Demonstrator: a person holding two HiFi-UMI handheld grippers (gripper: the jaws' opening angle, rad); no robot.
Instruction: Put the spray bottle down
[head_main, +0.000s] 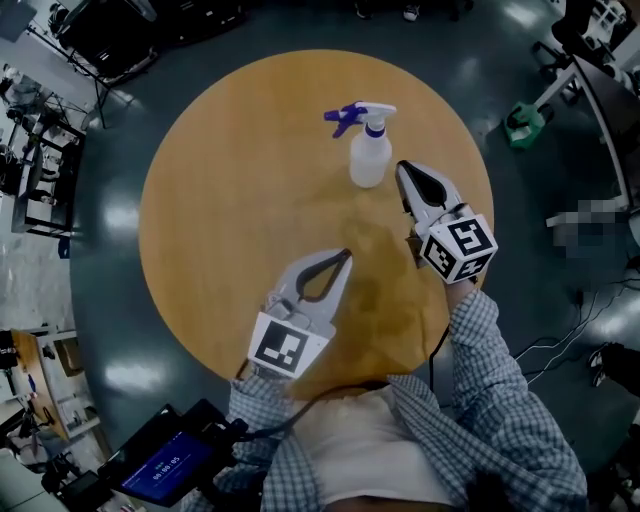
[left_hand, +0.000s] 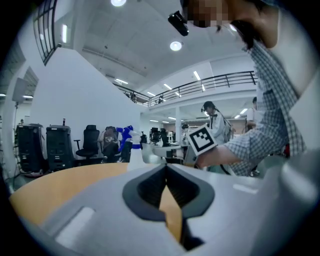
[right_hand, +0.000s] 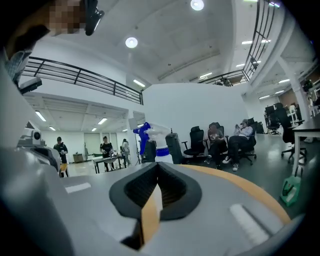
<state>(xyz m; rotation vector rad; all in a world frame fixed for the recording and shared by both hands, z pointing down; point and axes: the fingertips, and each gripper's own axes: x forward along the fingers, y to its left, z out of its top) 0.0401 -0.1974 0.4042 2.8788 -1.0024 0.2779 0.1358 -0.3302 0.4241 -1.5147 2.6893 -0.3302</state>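
A clear spray bottle (head_main: 368, 150) with a white head and blue trigger stands upright on the far middle of the round wooden table (head_main: 230, 200). My right gripper (head_main: 402, 170) is shut and empty, its tips just right of the bottle's base and apart from it. In the right gripper view the right gripper (right_hand: 158, 166) shows closed jaws, with the bottle (right_hand: 163, 150) just past them. My left gripper (head_main: 344, 256) hovers nearer me over the table's middle, shut with nothing in it. Beyond the left gripper's tips (left_hand: 166, 167), the bottle (left_hand: 133, 151) stands at the table's far side.
A green object (head_main: 524, 122) sits on the floor at the far right. A dark device with a lit screen (head_main: 165, 465) is by my left side. Office chairs (left_hand: 90, 140), equipment racks (head_main: 35, 160) and seated people (right_hand: 240, 140) surround the table.
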